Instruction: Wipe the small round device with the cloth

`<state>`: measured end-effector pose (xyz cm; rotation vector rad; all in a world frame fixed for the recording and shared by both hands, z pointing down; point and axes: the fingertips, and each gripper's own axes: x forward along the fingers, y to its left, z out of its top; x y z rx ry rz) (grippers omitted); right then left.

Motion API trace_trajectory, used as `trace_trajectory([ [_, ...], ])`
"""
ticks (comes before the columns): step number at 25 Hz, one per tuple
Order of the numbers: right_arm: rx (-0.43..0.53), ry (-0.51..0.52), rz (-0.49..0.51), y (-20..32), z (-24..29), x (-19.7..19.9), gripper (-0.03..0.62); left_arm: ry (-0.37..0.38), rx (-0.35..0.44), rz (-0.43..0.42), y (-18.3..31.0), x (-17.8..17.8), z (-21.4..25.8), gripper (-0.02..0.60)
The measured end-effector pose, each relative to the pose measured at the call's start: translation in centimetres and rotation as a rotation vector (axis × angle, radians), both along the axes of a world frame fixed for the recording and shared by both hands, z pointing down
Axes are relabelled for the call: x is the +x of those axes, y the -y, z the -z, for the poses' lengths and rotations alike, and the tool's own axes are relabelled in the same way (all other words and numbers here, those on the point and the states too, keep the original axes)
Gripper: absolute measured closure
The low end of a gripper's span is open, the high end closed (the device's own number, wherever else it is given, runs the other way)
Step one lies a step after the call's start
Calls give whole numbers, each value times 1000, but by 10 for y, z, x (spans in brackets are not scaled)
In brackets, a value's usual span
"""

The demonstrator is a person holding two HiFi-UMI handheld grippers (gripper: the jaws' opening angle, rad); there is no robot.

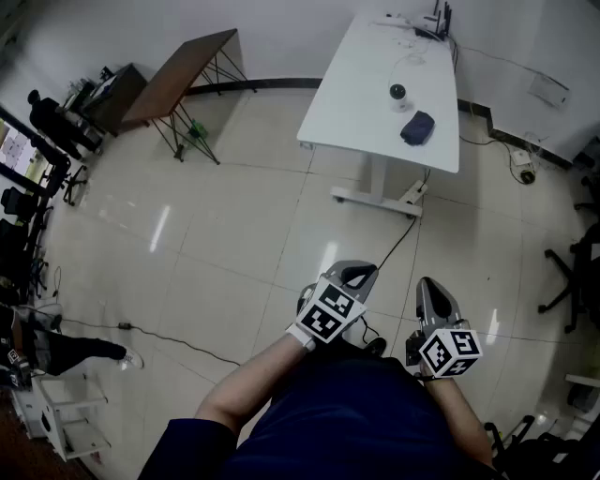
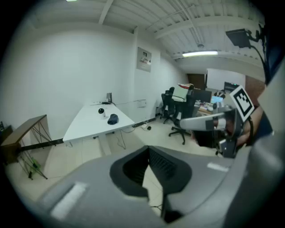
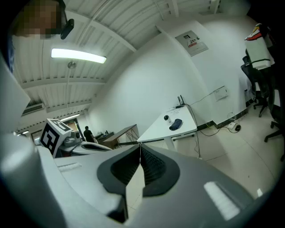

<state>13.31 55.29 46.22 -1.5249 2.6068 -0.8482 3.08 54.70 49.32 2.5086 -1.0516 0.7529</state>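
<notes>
The small round device [image 1: 397, 92], black and white, stands on a white table [image 1: 361, 94] across the room, with a dark blue cloth [image 1: 418, 127] lying just beside it. Both grippers are held close to my body, well short of the table. My left gripper [image 1: 360, 273] is shut with nothing in it, and my right gripper [image 1: 430, 285] is shut and empty too. The left gripper view shows the device [image 2: 101, 111] and the cloth [image 2: 113, 119] far ahead, past the shut jaws. They are also distant in the right gripper view, device [image 3: 166, 118] next to cloth [image 3: 177, 124].
Tiled floor lies between me and the table, crossed by a black cable [image 1: 398, 239]. A brown folding table [image 1: 183, 75] stands at the back left near a person in dark clothes [image 1: 52, 117]. An office chair [image 1: 572, 272] stands on the right. A router [image 1: 436, 21] sits at the table's far end.
</notes>
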Motion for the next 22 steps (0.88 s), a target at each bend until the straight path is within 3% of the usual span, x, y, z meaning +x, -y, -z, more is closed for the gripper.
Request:
trace_trajectory([
  [5, 22, 9, -34, 44, 5, -6, 582, 209, 74, -126, 44, -3, -7, 579],
  [9, 0, -8, -49, 73, -1, -10, 582, 306, 78, -195, 72, -8, -21, 579],
  [13, -23, -47, -95, 117, -4, -18, 582, 484, 227, -353, 118, -17, -27, 578],
  [18, -44, -111, -183, 192, 6, -31, 582, 493, 301, -452, 199, -33, -30, 579],
  [22, -72, -157, -242, 241, 10, -45, 582, 409, 285, -490, 247, -49, -27, 580],
])
